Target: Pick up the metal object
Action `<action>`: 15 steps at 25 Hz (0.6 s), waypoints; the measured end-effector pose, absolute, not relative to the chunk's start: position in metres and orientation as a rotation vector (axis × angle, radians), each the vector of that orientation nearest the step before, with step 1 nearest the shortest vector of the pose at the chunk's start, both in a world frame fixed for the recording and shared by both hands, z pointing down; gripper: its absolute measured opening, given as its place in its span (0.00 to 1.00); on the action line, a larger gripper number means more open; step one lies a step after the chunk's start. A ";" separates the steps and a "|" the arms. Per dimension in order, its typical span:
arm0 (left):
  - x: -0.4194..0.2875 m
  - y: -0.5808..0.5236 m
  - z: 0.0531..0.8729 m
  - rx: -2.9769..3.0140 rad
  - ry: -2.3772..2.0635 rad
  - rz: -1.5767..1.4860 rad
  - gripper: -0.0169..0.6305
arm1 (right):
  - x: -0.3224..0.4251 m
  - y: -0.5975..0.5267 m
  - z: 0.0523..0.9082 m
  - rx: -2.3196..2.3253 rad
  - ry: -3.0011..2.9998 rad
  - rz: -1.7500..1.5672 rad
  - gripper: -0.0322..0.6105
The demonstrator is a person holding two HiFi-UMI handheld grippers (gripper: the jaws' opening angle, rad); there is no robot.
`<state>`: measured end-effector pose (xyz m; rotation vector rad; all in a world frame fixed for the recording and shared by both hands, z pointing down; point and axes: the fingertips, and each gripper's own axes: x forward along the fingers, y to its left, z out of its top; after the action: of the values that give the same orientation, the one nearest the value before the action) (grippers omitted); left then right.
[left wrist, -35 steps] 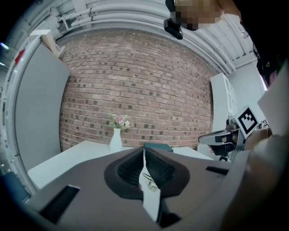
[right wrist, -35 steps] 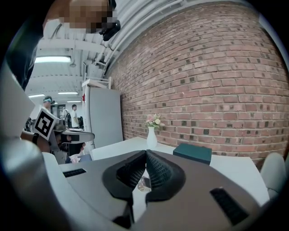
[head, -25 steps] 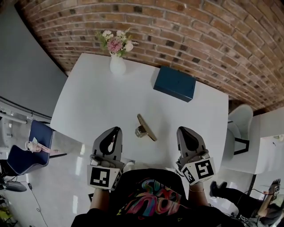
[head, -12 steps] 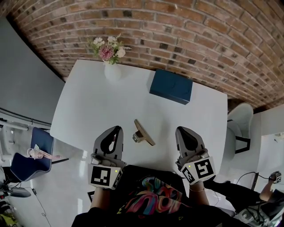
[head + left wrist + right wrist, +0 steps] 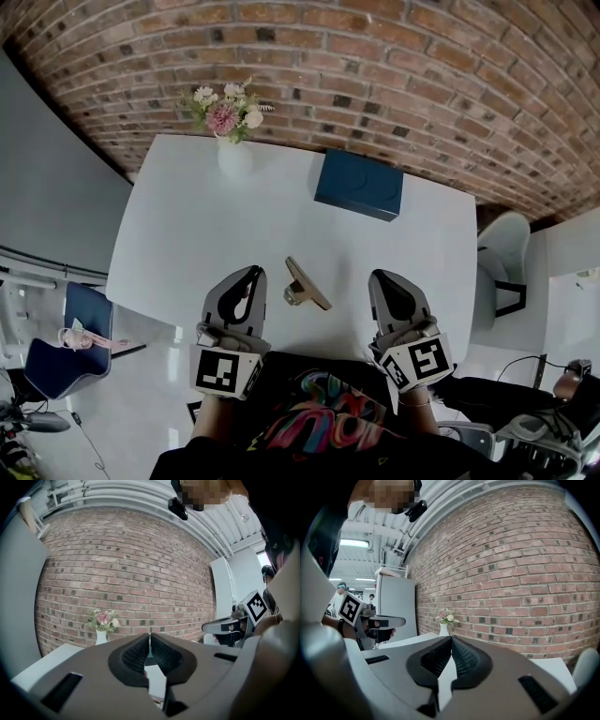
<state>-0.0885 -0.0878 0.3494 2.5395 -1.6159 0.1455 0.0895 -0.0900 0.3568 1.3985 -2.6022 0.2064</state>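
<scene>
A small brass-coloured metal object (image 5: 304, 284), a flat bar on a round base, lies near the front edge of the white table (image 5: 187, 225). My left gripper (image 5: 247, 277) hovers just left of it, jaws shut with nothing between them. My right gripper (image 5: 382, 281) is held to its right, also shut and empty. Neither touches the object. In the left gripper view the tips of my left gripper (image 5: 150, 636) meet; the right gripper (image 5: 225, 626) shows at the side. In the right gripper view my right gripper (image 5: 451, 639) is closed too. The object is hidden in both gripper views.
A white vase of pink and white flowers (image 5: 232, 141) stands at the table's far left. A dark blue box (image 5: 360, 184) lies at the far centre-right. A brick wall (image 5: 394, 84) runs behind. A white chair (image 5: 506, 253) is right of the table, a blue chair (image 5: 75, 323) left.
The head view has shifted slightly, so the table and object sit a little differently in frame. Both grippers stay shut at the near edge, hardly moved.
</scene>
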 end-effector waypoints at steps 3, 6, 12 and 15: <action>-0.087 -0.088 0.354 2.541 -1.597 0.149 0.08 | 0.090 -0.090 0.358 1.402 -2.592 0.207 0.08; -0.086 -0.090 0.357 2.533 -1.577 0.155 0.08 | 0.091 -0.092 0.356 1.423 -2.591 0.214 0.08; -0.082 -0.095 0.357 2.549 -1.555 0.137 0.08 | 0.095 -0.096 0.361 1.435 -2.578 0.222 0.08; -0.078 -0.097 0.359 2.565 -1.532 0.132 0.09 | 0.096 -0.100 0.361 1.436 -2.584 0.219 0.08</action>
<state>-0.0779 -0.0974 0.3587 2.5654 -1.5324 0.1324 0.0959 -0.0999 0.3607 1.4363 -2.5842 0.2186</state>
